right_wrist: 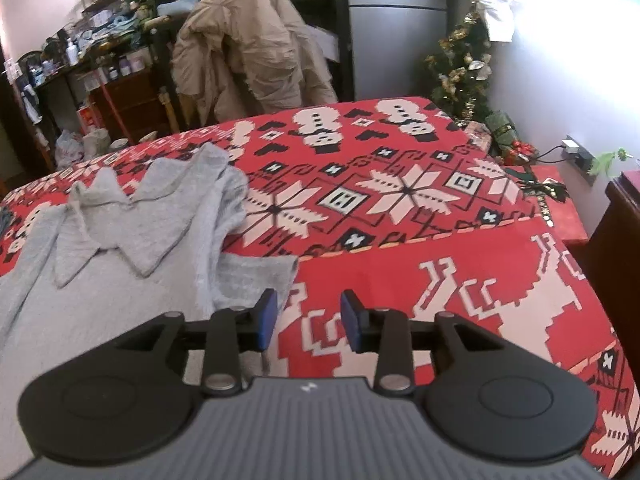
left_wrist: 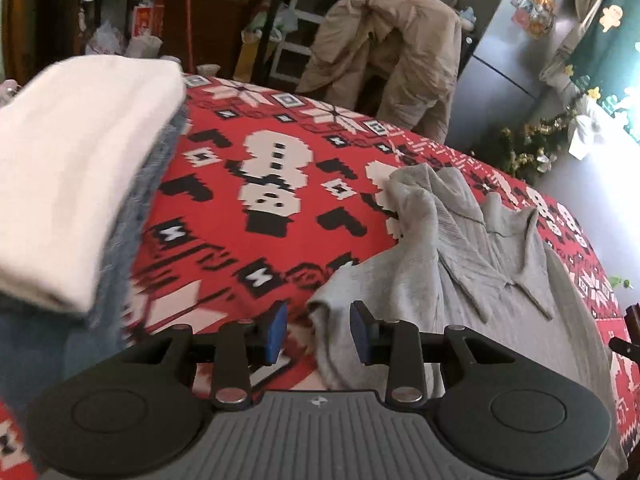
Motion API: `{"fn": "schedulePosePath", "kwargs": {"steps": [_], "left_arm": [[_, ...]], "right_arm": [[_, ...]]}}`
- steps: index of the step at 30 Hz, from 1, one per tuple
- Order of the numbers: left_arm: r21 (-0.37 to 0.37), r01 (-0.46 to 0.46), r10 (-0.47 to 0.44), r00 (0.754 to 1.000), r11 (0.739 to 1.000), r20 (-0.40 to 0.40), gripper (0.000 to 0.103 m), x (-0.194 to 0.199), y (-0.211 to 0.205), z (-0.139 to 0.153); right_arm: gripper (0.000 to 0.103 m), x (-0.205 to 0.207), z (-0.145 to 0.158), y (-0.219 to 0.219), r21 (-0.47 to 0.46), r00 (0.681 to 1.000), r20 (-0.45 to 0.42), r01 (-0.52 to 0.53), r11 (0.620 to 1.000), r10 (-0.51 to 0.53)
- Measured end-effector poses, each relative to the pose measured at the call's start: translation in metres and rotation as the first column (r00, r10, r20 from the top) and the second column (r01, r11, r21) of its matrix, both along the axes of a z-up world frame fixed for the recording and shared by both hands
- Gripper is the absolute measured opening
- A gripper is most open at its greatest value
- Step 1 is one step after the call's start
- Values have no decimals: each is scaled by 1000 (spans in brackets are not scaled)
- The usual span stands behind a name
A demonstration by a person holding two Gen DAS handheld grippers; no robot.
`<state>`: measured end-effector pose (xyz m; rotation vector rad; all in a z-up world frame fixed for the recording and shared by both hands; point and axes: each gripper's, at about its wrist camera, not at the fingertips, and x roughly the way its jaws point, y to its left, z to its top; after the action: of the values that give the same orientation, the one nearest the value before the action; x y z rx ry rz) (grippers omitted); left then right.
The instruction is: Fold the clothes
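A grey collared knit top (left_wrist: 440,264) lies spread and rumpled on the red patterned tablecloth (left_wrist: 248,152). My left gripper (left_wrist: 318,330) hovers over the top's left edge, open, with nothing between its blue pads. A folded white garment (left_wrist: 76,172) rests on folded blue denim (left_wrist: 120,264) at the left. In the right wrist view the same grey top (right_wrist: 132,248) lies at the left. My right gripper (right_wrist: 308,322) stands open over the red cloth (right_wrist: 400,200), just past the top's right edge, holding nothing.
A chair draped with a beige jacket (left_wrist: 384,52) stands behind the table. A silver fridge (left_wrist: 516,40) and a small decorated tree (right_wrist: 464,60) stand beyond. Cluttered shelves (right_wrist: 100,40) fill the back left. A dark wooden piece (right_wrist: 620,232) sits at the right edge.
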<state>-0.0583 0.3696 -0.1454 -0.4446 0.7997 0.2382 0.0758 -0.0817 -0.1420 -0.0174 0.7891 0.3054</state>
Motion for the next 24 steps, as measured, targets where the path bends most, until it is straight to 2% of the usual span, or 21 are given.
{"fn": "schedulePosePath", "kwargs": {"steps": [1,4,6,9,10,16,24], "left_arm": [[-3,5,-5,1000,1000,-6,34,4,-1,-2],[48,-12,13,1000,999,-14,4,8,-6,-1],[170,-25,26,1000,985,-2,4,2,-15,7],[363,-57,56,998,930,13,4,-12,-24,20],[402,-65,66,998,913,12,4,-17,-25,22],[450,-68,109,992,890,-65,5,-29,-9,4],[420,-93,128,990,903,-55,5,-38,-9,6]], "right_arm": [[41,2,-1,-2,1,1000,1,12,1000,-12],[42,10,-3,-7,9,999,-7,37,999,-37],[42,14,-6,-9,0,999,-11,42,999,-42],[42,17,-8,-10,-3,999,-13,43,999,-43],[42,18,-8,-11,-2,999,-14,41,999,-41],[42,23,-13,-10,23,999,-28,27,999,-26],[42,34,-18,10,37,998,-35,-53,998,54]]}}
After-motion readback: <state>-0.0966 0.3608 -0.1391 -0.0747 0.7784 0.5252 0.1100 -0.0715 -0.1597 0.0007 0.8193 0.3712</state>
